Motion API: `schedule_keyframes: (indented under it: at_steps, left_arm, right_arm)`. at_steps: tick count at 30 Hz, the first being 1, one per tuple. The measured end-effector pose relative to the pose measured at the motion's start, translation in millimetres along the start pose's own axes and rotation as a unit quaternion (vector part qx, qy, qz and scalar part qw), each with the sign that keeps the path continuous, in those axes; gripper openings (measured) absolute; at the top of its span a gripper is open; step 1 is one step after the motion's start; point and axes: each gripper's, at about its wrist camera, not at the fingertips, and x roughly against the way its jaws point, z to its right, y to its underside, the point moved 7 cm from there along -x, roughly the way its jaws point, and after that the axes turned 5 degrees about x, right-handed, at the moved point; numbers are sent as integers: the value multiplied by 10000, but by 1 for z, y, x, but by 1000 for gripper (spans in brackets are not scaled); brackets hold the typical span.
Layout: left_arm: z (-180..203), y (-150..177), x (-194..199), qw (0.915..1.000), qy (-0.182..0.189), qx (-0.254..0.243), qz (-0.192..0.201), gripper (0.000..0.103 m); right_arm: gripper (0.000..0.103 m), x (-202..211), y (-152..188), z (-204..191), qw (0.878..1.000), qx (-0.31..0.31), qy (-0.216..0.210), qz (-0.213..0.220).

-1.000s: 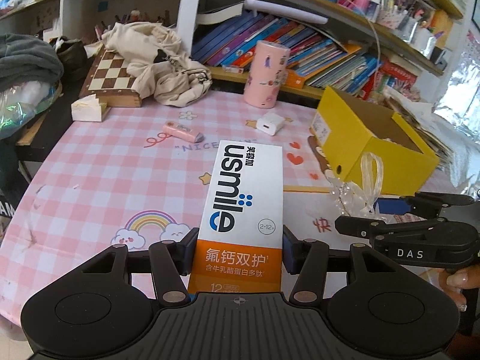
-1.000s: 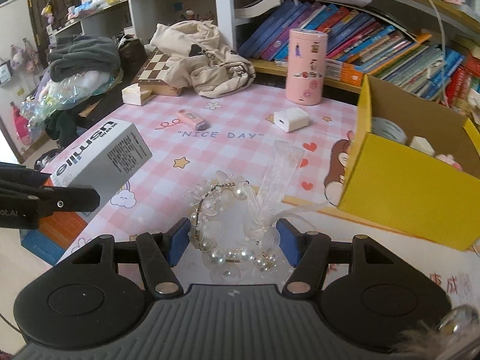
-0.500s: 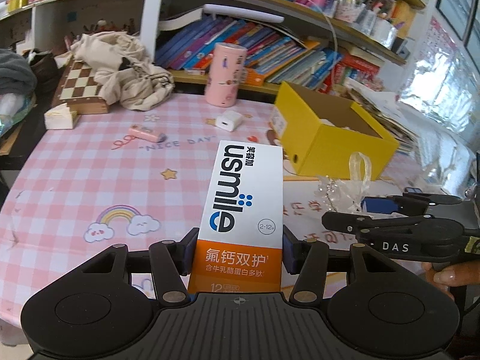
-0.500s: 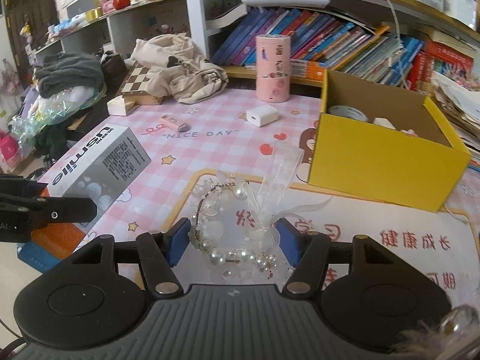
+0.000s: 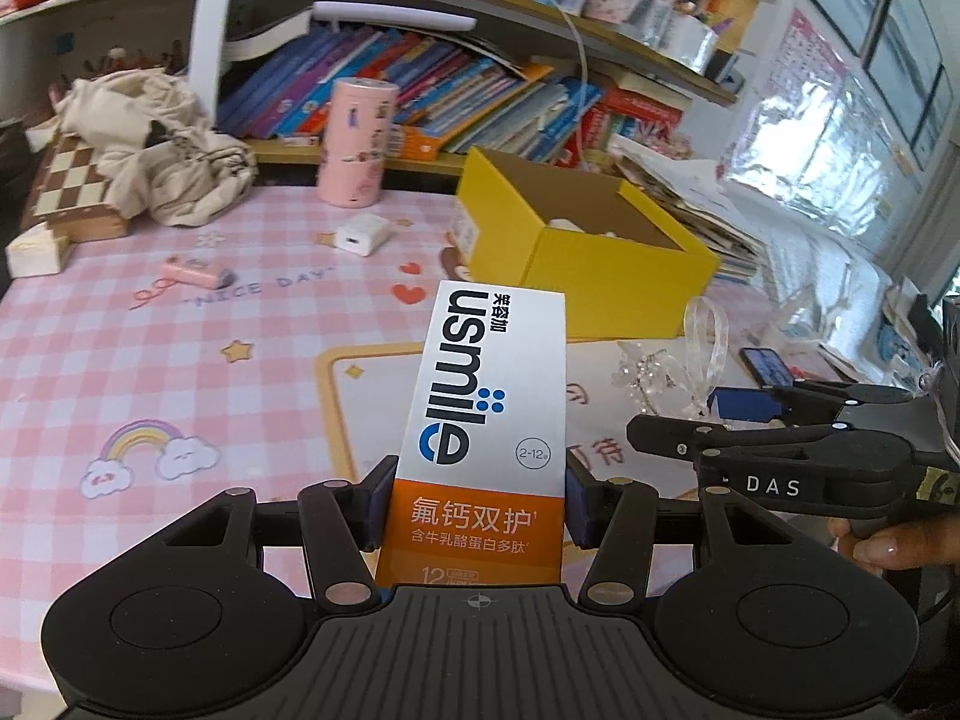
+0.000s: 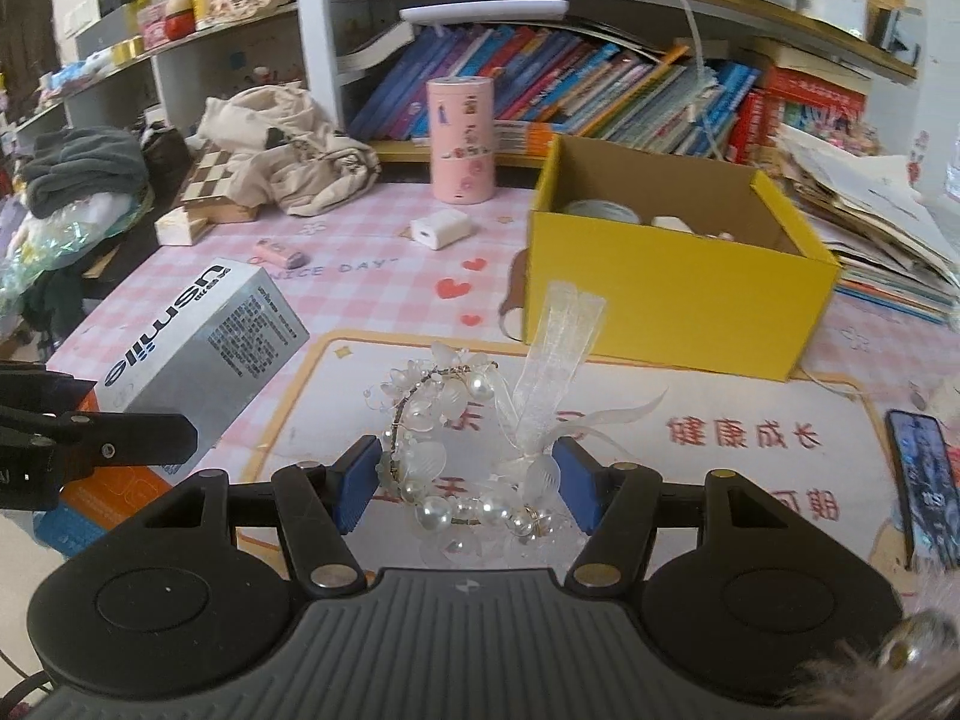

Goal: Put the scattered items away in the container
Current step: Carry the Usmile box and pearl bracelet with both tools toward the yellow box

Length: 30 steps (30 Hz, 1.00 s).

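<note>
My left gripper (image 5: 477,507) is shut on a white and orange usmile toothpaste box (image 5: 489,414), held above the pink checked table (image 5: 180,348); the same toothpaste box (image 6: 204,354) shows at the left of the right wrist view. My right gripper (image 6: 465,486) is shut on a pearl and ribbon hair ornament (image 6: 462,438), and that ornament (image 5: 666,372) hangs right of the box in the left wrist view. The open yellow box (image 6: 678,276) stands ahead with a few small items inside; in the left wrist view the yellow box (image 5: 576,252) lies beyond the toothpaste box.
A white charger (image 6: 441,228), a small pink case (image 6: 279,252) and a pink canister (image 6: 462,141) lie farther back on the table. A chessboard (image 6: 210,192) and a cloth bag (image 6: 288,150) sit at the back left. A phone (image 6: 921,474) lies at right, bookshelves behind.
Both grippers have carried their loads to the right, toward the yellow box, which now sits closer to the middle of each view. Neither grip has changed.
</note>
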Motion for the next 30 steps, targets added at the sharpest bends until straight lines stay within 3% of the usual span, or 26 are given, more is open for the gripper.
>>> schedule_keyframes:
  at_steps: [17,30]
  left_arm:
    - [59,-18,-48,9979,482,-398,-183,52]
    - [93,-25,-81,9970,543,-426,-344,52]
  right_arm:
    - [61,11,12,68,9981,-358,504,-25]
    - [61,5,14,113,9975,-464,524,-103]
